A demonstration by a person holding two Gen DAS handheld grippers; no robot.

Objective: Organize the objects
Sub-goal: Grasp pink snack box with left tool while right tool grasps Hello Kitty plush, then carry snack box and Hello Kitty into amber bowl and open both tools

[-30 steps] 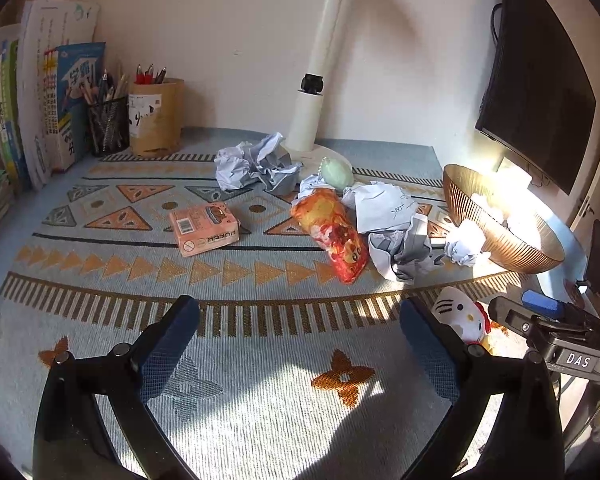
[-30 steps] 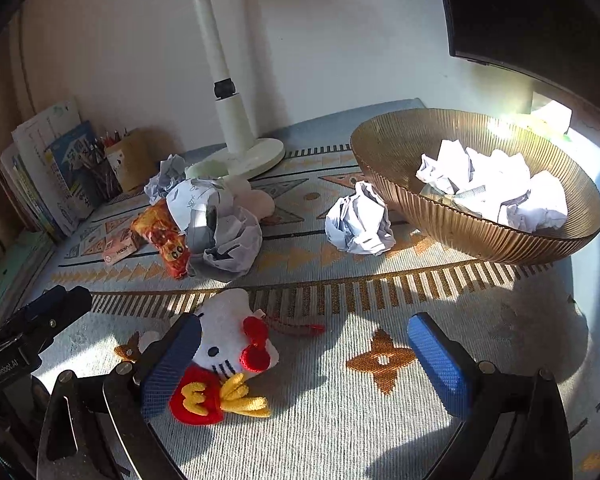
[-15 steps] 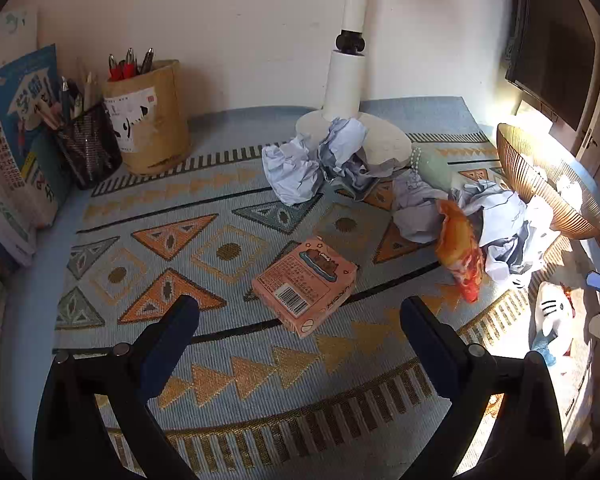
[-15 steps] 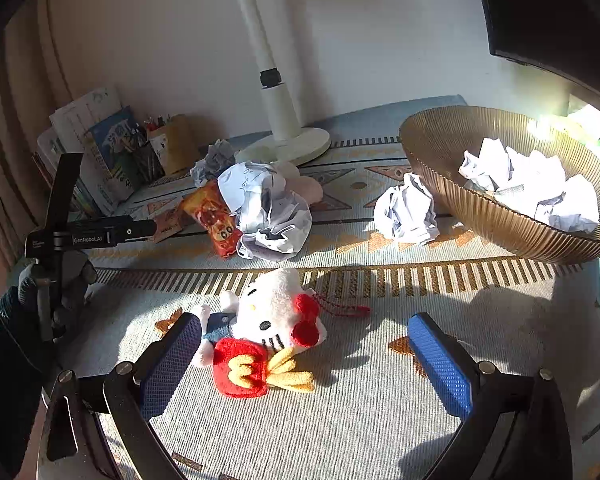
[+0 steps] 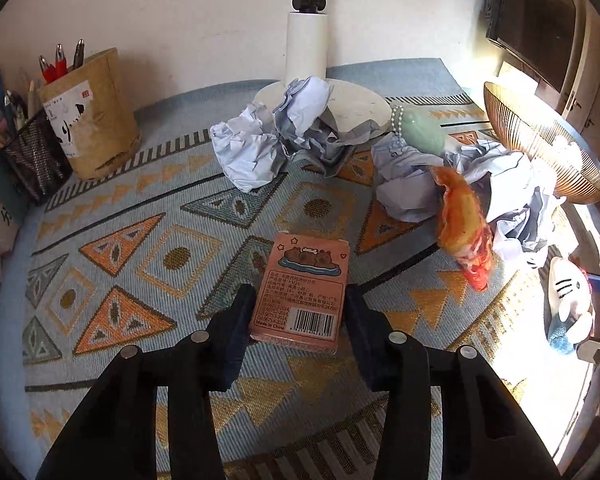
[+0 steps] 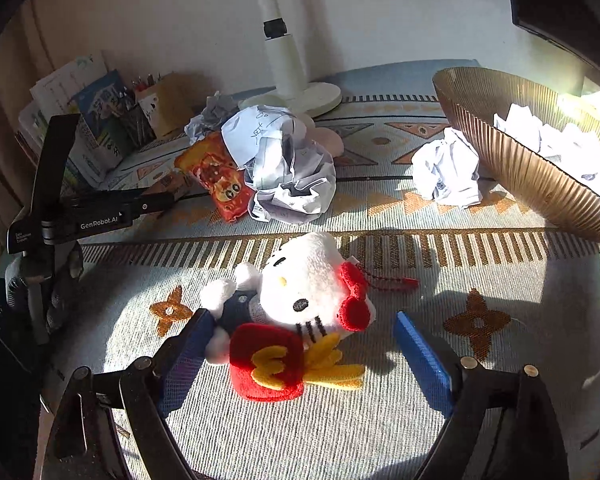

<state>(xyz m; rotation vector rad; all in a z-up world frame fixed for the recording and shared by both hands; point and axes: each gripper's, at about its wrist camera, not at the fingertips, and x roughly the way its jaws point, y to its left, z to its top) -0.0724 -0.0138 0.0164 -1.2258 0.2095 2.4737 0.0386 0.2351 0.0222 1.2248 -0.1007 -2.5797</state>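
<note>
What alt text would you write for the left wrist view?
The left gripper is closing its jaws around a small pink cardboard box lying on a patterned woven mat. Behind it lie crumpled white paper balls and an orange snack packet.

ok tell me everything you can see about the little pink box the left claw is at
The pink box is a small flat pack, cardboard by the look of it. Its upper face shows two cartoon brown animals, stars and a heart, then lines of small print, "Made in China" and a barcode at the near end. It lies flat on the patterned mat, apart from the crumpled paper. The left claw straddles its near end, jaws closing, pads at or nearly against its long sides.
</note>
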